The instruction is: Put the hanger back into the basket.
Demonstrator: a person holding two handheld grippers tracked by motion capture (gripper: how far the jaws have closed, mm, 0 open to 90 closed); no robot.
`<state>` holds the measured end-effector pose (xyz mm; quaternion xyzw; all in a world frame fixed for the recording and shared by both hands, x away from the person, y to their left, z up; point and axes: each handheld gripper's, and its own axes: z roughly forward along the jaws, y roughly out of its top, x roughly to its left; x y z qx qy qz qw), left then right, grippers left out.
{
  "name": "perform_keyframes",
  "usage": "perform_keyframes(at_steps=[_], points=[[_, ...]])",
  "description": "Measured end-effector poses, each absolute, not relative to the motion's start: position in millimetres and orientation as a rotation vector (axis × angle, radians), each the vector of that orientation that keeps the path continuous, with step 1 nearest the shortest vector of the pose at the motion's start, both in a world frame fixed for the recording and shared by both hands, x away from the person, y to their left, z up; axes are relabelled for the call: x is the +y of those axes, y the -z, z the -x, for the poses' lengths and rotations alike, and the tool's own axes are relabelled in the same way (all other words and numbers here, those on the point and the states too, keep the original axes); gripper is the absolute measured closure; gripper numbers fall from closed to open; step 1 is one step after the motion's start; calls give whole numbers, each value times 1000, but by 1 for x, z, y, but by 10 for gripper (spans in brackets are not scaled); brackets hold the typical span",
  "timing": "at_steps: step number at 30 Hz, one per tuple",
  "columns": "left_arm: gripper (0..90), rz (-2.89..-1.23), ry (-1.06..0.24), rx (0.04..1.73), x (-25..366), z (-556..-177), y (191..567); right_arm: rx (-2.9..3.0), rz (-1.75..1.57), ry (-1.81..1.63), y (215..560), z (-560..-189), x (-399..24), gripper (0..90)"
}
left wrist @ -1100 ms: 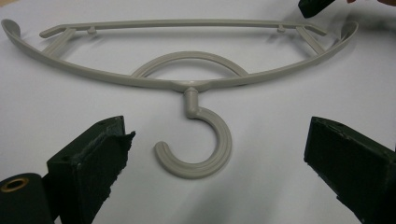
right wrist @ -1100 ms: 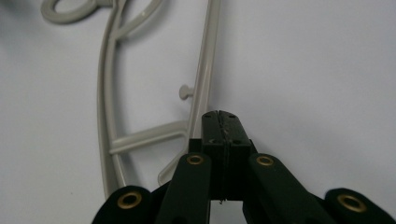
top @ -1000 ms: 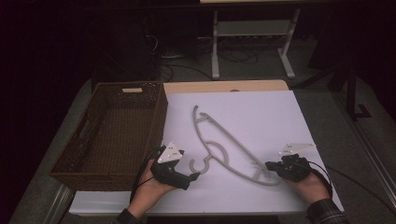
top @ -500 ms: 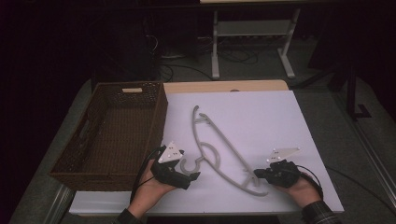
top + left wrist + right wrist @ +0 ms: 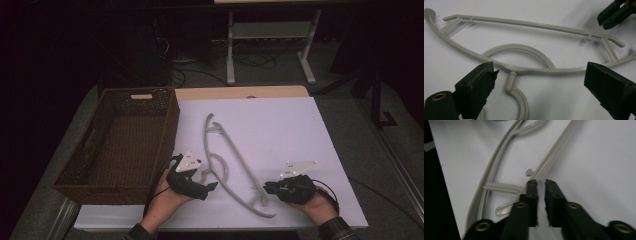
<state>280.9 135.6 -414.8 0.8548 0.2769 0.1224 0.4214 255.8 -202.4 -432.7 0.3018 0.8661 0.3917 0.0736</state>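
So the thing being handled here is a grey plastic coat hanger point(image 5: 227, 160), lying flat on the white sheet over the bench point(image 5: 280, 125), running diagonally from near the middle down toward the front edge, right next to a brown wicker basket point(image 5: 120, 145) that sits off to the left. The left tool point(image 5: 212, 185) is parked at the hook end with its jaws standing wide apart; in the left gripper view the hook's neck and curl sit between the pads but nothing's pressing on them. The right tool point(image 5: 266, 187) is at the low end of the hanger near the front edge, and its jaws have just been opening a crack. In the right gripper view there's a thin gap between the two black pads, with the hanger's bar point(image 5: 554, 157) running just past the tips, so I'd call it let go, not clamped. If the idea is to lift this into the basket, I'd bite the neck just above where the hook meets the arch, since that looks like the stiffest bit. The arms are skinny and will probably flex and swing if you only pinch one end. Smooth moulded plastic on slick paper, so come in level and close squarely or it'll likely skate away. It's long next to the basket, so tilt it to clear the woven rim. The little notch pegs on the top bar could snag in the weave too.
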Motion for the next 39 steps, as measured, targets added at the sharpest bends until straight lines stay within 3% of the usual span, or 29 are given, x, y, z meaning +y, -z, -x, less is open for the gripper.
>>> perform_keyframes(at_steps=[5,8,18,28,39], points=[[203,-2133,-354,749,129,-297,414,2532,-947,-1191,428,-255,-209,501],[305,-2129,-375,810,127,-314,412,2517,-959,-1194,426,-253,-211,447],[494,-2118,-483,979,120,-375,415,2474,-945,-1237,416,-243,-217,421],[566,-2152,-463,1113,118,-419,435,2446,-942,-1276,410,-238,-219,366],[650,-2160,-425,1180,117,-431,447,2433,-952,-1276,410,-238,-222,367]])
